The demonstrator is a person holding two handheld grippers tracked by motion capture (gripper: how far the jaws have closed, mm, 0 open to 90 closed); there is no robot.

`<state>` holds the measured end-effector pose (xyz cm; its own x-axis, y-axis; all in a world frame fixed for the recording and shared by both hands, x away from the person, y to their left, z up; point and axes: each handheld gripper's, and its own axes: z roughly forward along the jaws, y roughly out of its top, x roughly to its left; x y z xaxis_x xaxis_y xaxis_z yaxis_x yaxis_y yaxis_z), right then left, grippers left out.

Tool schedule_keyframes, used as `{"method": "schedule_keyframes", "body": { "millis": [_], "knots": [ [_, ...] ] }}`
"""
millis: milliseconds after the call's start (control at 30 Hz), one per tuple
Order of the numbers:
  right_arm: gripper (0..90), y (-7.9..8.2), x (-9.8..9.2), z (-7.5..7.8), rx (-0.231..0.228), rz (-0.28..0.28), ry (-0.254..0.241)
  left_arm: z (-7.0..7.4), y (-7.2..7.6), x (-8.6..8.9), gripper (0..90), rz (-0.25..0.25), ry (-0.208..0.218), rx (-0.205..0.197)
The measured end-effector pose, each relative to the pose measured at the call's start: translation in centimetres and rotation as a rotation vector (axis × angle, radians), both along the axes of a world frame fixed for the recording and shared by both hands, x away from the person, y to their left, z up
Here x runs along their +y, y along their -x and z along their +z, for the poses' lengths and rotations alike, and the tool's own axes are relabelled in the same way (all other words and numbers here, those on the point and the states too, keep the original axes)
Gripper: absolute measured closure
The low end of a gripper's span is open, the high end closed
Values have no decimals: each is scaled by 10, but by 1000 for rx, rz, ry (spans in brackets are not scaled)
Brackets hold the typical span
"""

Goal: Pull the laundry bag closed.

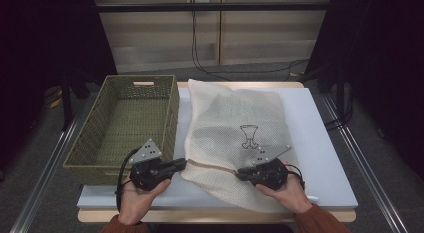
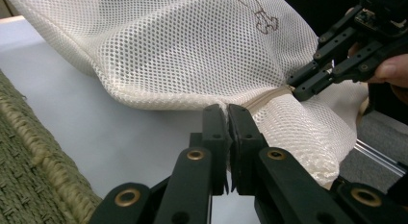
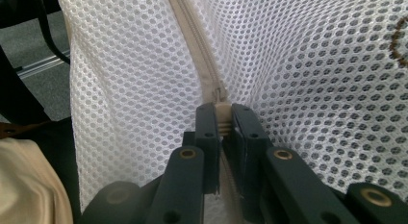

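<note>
Both grippers are pinching: left gripper (image 2: pixel 227 113) is nipping the white mesh bag's (image 1: pixel 235 118) corner, right gripper (image 3: pixel 221 119) its beige zipper pull (image 3: pixel 221 113). Bag is lying soft and rumpled beside a woven basket (image 1: pixel 100 138).

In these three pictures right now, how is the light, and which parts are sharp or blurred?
High view: dim, dark sides, soft overall; the mesh bag and basket are evenly lit. Left gripper view: bag mesh crisp, the near basket edge soft. Right gripper view: zipper pull sharp between the right gripper jaws, the near gripper body at the bottom blurred.
</note>
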<state>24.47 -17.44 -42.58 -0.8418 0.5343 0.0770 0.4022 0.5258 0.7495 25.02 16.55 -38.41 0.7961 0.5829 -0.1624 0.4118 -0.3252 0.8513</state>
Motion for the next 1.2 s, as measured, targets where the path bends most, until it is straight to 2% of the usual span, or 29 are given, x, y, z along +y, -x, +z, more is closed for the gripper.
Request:
{"method": "schedule_keyframes", "body": {
  "millis": [1200],
  "knots": [
    [828,5,-24,-6,6,-45,17,1,0,1,869,-2,-4,-4]
  ]
}}
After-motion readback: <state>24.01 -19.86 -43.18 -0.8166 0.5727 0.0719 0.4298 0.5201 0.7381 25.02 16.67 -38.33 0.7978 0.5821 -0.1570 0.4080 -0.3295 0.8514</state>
